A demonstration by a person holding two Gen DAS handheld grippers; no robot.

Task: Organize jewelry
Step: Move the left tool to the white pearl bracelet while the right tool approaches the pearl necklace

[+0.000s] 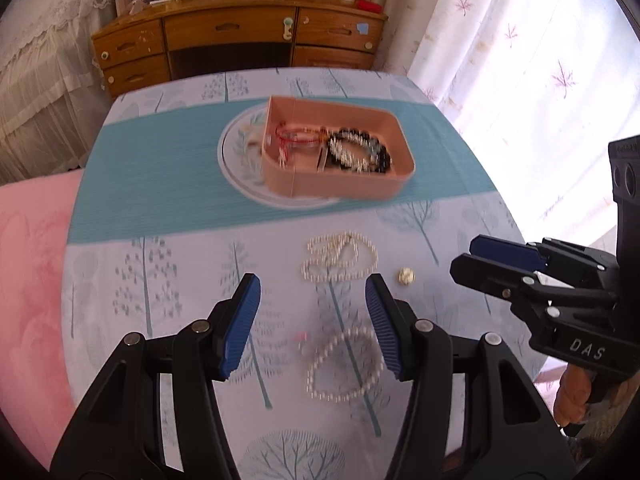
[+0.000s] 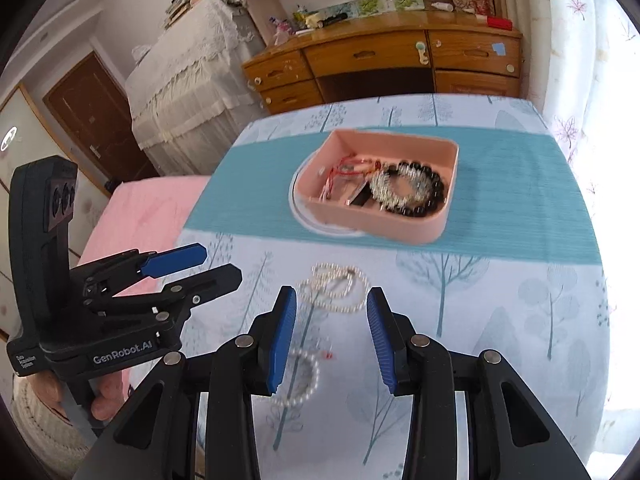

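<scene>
A pink box (image 1: 340,186) (image 2: 400,232) rests partly on a white plate (image 1: 236,160) (image 2: 298,204) in the middle of the table. It holds a dark bead bracelet (image 1: 380,148) (image 2: 434,184), a silver one and red cord pieces. Nearer to me lie a pearl necklace (image 1: 340,258) (image 2: 336,286), a pearl bracelet (image 1: 344,364) (image 2: 306,380) and a small cream bead (image 1: 406,276). My left gripper (image 1: 312,292) (image 2: 218,264) hovers open above the pearl bracelet. My right gripper (image 2: 331,300) (image 1: 466,258) is open too, above the pearls, holding nothing.
The tablecloth (image 1: 160,184) has a teal band and tree prints. A tiny pink item (image 1: 302,336) (image 2: 328,355) lies by the bracelet. Pink bedding (image 1: 32,280) sits left of the table, a wooden dresser (image 1: 240,36) behind it, and curtains (image 1: 520,60) on the right.
</scene>
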